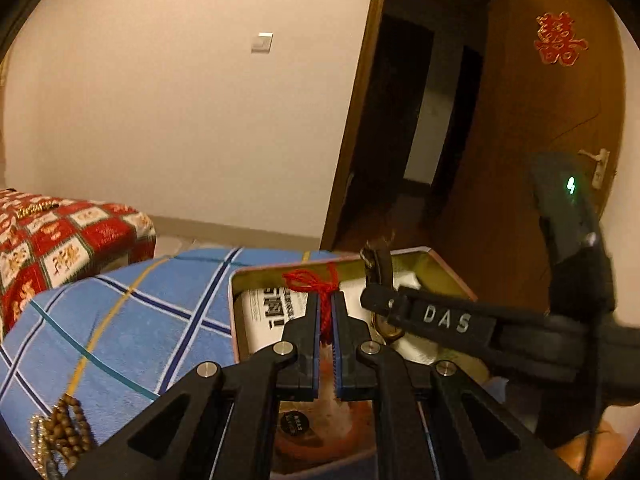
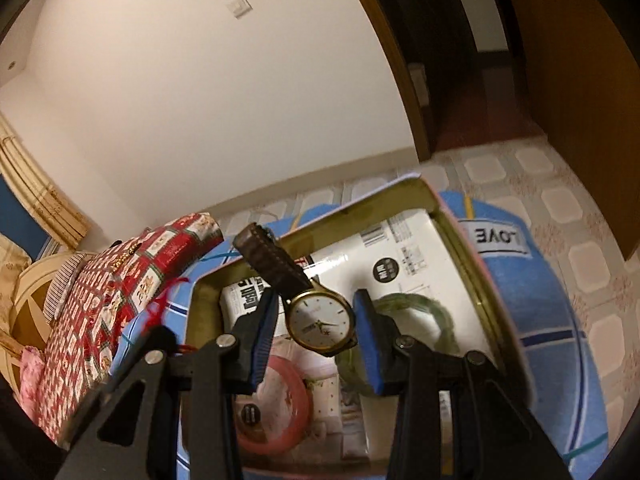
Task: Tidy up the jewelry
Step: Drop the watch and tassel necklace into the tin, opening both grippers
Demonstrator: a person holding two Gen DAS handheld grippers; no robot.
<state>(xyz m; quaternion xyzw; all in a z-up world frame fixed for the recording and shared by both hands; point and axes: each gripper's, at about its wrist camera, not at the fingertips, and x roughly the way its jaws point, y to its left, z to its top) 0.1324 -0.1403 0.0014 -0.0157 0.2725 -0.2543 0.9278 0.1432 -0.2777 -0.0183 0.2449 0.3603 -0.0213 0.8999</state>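
The watch (image 2: 322, 325) hangs between the right gripper (image 2: 316, 328)'s spread jaws, over the open tin (image 2: 468, 240). Whether the pads touch its case I cannot tell. Its strap runs up toward 11 o'clock. The left gripper (image 1: 326, 320), at the tin's 9 o'clock edge, pinches a red cord (image 1: 316, 284). Bangles lie in the tin, wooden beads (image 1: 66, 428) on the blue checked cloth (image 1: 120, 312). Tiled floor and an open door lie beyond.
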